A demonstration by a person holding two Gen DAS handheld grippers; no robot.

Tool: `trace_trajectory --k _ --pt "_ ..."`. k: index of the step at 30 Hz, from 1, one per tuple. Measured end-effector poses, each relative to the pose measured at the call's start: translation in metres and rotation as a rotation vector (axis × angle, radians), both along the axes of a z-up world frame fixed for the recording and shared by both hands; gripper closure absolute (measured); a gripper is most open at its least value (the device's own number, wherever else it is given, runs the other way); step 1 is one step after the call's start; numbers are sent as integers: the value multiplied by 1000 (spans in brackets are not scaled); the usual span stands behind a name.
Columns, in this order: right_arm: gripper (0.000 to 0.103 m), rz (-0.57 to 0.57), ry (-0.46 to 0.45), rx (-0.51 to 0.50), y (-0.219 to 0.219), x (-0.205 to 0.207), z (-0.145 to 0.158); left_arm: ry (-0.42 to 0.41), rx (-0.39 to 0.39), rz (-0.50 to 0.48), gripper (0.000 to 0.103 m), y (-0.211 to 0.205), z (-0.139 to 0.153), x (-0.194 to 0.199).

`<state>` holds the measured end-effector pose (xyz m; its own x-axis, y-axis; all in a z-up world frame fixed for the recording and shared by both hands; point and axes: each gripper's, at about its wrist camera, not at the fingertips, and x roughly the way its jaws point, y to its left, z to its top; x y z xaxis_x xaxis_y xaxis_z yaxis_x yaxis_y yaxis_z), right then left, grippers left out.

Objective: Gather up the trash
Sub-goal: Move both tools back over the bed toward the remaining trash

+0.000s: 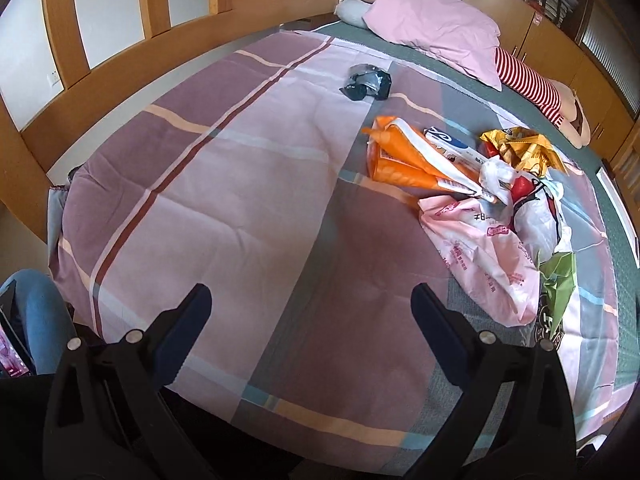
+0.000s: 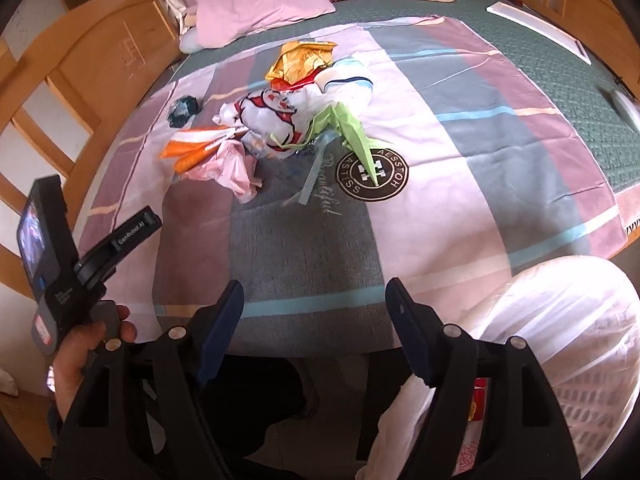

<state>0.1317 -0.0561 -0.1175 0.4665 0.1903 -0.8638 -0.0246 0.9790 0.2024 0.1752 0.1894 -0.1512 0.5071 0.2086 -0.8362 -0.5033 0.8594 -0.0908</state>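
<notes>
While the trash pile (image 2: 276, 120) sits heaped mid-bed on the striped sheet (image 2: 460, 152), orange wrapper (image 1: 404, 160), pink bag (image 1: 480, 256), gold foil wrapper (image 1: 520, 146), white-and-red bag (image 2: 264, 120) and green scrap (image 2: 352, 132) all touching or overlapping, one dark crumpled wrapper (image 1: 368, 82) lies apart from it, toward the pillow (image 1: 432, 24). I read this as the reach-in step: nothing picked at this instant. My right gripper (image 2: 316, 312) has its jaws spread wide with only sheet between them, short of the pile; my left gripper (image 1: 312, 312) is likewise spread and empty, the pile off to its right. Next move, I judge: carry the right one forward to the near edge of the pile, pink bag or green scrap first, pinch thin film without snagging the sheet, then drop it in the white sack (image 2: 560, 340) at the bed's edge by my right side. That sack, probably the collection bag with some red item inside though it's half hidden by the finger, shows only in the right view, as does my left hand (image 2: 80, 344) on its handle. The left view alone shows the blue-and-white box (image 1: 452, 146) behind the orange wrapper.
</notes>
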Motion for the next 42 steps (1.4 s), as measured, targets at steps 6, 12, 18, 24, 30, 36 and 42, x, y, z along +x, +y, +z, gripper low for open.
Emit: trace_trajectory --k 6,12,18,24,30,36,42 --pt "30 -12 17 -8 1 -1 -3 1 -25 26 4 7 -2 -4" --pt "30 -34 -12 -16 -6 -7 8 9 -18 23 4 5 -3 -5" --pt "30 -58 -25 -9 -11 -9 15 16 -15 26 4 6 -4 -6" --pt "30 -63 -35 -9 -9 -7 19 21 -25 37 4 12 -6 -10" --pt "30 -47 -17 -6 -1 -7 12 24 -23 42 4 12 -6 -11" --pt "30 -49 -9 1 -2 -8 9 32 -7 30 4 10 -7 -10" --pt "30 -54 -6 33 -8 -7 6 42 6 37 4 13 -9 -11"
